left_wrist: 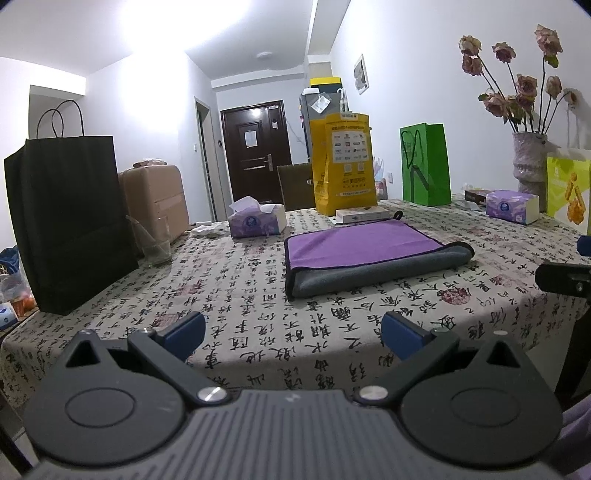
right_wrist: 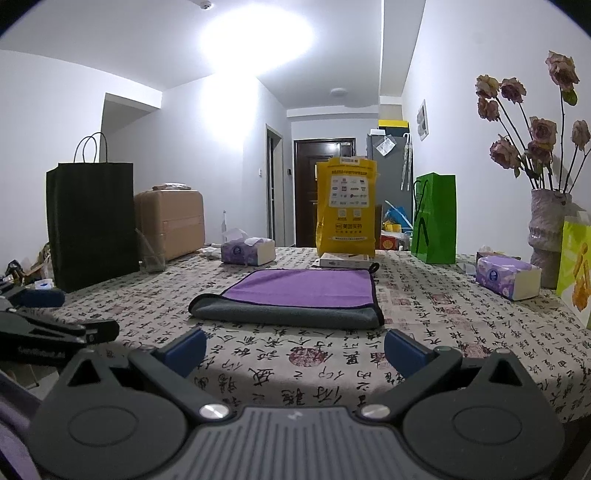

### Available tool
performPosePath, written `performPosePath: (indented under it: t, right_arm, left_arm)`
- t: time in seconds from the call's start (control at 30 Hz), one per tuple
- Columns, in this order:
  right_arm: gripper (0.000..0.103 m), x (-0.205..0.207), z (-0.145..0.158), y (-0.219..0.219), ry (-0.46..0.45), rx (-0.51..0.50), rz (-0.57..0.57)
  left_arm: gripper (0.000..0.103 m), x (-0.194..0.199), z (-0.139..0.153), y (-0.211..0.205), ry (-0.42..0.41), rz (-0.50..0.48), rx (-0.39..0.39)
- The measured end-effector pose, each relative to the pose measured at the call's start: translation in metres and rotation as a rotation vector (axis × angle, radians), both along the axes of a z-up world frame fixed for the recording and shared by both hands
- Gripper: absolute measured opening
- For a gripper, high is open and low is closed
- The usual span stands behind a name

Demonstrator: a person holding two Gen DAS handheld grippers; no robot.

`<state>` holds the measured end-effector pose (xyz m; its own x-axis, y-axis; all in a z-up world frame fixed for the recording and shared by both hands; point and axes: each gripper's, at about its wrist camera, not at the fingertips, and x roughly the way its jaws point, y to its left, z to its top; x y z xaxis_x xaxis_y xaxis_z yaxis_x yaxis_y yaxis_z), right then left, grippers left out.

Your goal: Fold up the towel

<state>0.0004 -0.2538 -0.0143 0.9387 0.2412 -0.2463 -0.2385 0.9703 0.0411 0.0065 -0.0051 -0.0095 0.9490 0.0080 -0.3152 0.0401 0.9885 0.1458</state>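
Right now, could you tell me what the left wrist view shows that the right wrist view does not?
Only the left wrist view shows the left gripper open, from behind. Only the right wrist view shows the right gripper open, from behind, and the smoke detector on the ceiling. Both show the folded purple-and-grey towel lying free on the tablecloth, the black bag and the vase of roses.

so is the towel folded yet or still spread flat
Folded at least once: the towel lies doubled, purple face on top, grey layer showing along its near edge. Both the left gripper and right gripper are open, off it.
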Motion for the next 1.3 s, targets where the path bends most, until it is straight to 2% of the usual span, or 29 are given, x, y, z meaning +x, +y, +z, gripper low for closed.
performPosePath:
  t: [0.73,0.93,1.3]
  right_arm:
    - [0.103,0.003,-0.004,0.001,0.01,0.0,0.003]
    - [0.103,0.011,-0.011,0.003,0.024,0.001,0.001]
    - [0.103,0.037,-0.009,-0.004,0.038,0.013,-0.032]
  left_arm:
    - [0.103,0.004,-0.008,-0.004,0.033,0.002,0.005]
    - [0.103,0.016,-0.012,-0.002,0.067,0.009,0.008]
    - [0.103,0.048,-0.017,-0.001,0.149,0.019,-0.032]
